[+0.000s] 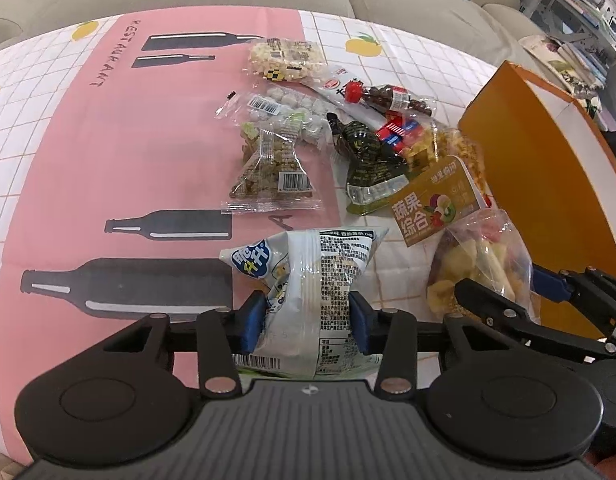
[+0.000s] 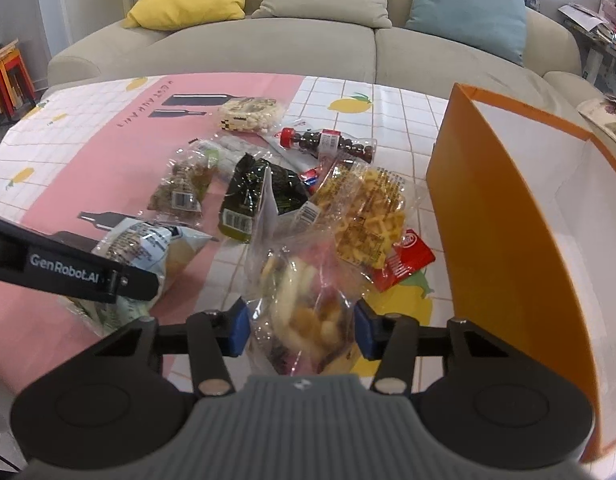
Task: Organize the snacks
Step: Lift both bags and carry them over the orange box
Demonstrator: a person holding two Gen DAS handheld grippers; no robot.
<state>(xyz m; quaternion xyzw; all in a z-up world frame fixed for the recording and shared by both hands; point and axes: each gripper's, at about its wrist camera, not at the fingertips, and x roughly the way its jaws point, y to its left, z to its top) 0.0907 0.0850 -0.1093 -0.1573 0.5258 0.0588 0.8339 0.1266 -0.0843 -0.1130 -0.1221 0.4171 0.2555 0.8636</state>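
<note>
My left gripper (image 1: pixel 306 322) is shut on a white and blue snack bag (image 1: pixel 308 280) near the table's front; the bag also shows in the right wrist view (image 2: pixel 147 248). My right gripper (image 2: pixel 301 330) is shut on a clear bag of mixed fruit chips (image 2: pixel 303 300), seen in the left wrist view (image 1: pixel 480 268) to the right of the left gripper. Loose snack packets lie in a pile beyond: a dark green packet (image 2: pixel 251 192), a waffle snack bag (image 2: pixel 368 216), a nut packet (image 1: pixel 267 172), a small bottle of chocolate balls (image 1: pixel 388 98).
An open orange box with a white inside (image 2: pixel 520 216) stands at the right of the table, also in the left wrist view (image 1: pixel 548 168). The pink and white tablecloth (image 1: pixel 107 140) covers the table. A beige sofa (image 2: pixel 308 48) with cushions is behind.
</note>
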